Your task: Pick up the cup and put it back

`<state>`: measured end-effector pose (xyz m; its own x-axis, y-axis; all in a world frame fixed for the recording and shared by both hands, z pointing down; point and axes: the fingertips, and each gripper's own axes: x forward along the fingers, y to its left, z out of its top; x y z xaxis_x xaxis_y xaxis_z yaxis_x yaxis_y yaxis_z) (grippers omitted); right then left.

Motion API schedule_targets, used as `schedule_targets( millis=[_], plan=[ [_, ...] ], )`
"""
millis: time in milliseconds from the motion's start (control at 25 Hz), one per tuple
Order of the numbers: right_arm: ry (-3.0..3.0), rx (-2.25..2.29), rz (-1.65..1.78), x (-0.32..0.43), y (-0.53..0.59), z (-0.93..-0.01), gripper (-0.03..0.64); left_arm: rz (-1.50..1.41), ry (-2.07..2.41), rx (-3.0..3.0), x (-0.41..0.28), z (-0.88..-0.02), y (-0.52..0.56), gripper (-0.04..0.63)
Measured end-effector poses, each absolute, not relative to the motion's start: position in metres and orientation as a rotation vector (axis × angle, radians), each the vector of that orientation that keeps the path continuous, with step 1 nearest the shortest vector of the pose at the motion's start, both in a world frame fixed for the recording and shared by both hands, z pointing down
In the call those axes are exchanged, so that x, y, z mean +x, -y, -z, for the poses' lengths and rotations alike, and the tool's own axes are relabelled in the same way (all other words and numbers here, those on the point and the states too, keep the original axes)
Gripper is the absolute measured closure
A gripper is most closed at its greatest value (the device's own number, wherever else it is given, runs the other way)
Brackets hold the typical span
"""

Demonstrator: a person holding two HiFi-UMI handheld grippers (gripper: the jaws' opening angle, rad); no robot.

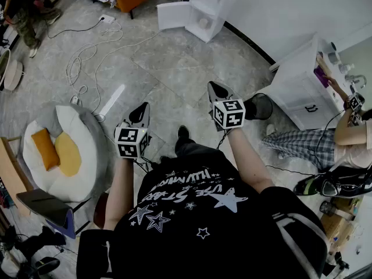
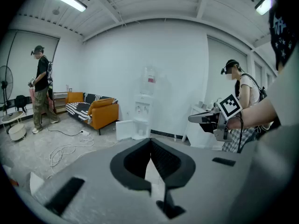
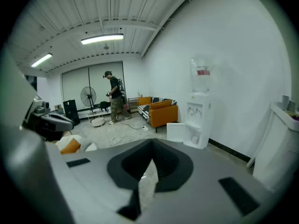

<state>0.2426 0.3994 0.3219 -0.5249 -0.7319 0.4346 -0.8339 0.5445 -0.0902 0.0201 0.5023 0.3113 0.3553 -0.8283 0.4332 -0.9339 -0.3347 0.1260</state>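
Left gripper (image 1: 140, 113) and right gripper (image 1: 218, 91) held above the floor (image 1: 174, 63).
Both pairs of jaws are together and empty; a water dispenser (image 1: 204, 7) stands ahead against the wall (image 1: 279, 10).

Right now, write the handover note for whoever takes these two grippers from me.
Left gripper: jaws together, nothing between them, held over the floor.
Right gripper: jaws together, also empty, level with the left one.
Cup: none plainly in view. A small item sits in the open lower compartment of the water dispenser ahead, too small to identify.
Done: nothing shows as picked up.
Left: find the cup, walk to it, open one gripper, lift the cup and set it back.
Note: cables lie across the floor toward the dispenser.
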Motion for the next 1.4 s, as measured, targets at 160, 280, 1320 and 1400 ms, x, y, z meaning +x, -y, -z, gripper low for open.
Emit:
schedule_targets(
  millis=[160, 280, 1320, 1400],
  plan=[
    [2.433, 1.286, -0.416, 0.248, -0.383, -0.326, 0.611, -0.419, 1.542, 2.258, 0.027, -0.317, -0.486, 0.586],
    [2.434, 1.292, -0.43, 0.254, -0.37, -0.332, 0.611, -0.441, 1.524, 2.255, 0.035, -0.324, -0.472, 0.586],
    [2.473, 1.294, -0.556, 0.29, -0.248, -0.362, 0.422, -0.441, 1.597, 2.257, 0.035, -0.297, -0.327, 0.584],
    [2.449, 1.313, -0.568, 0.281, -0.246, -0.363, 0.414, -0.426, 1.585, 2.26, 0.021, -0.297, -0.32, 0.585]
  ],
)
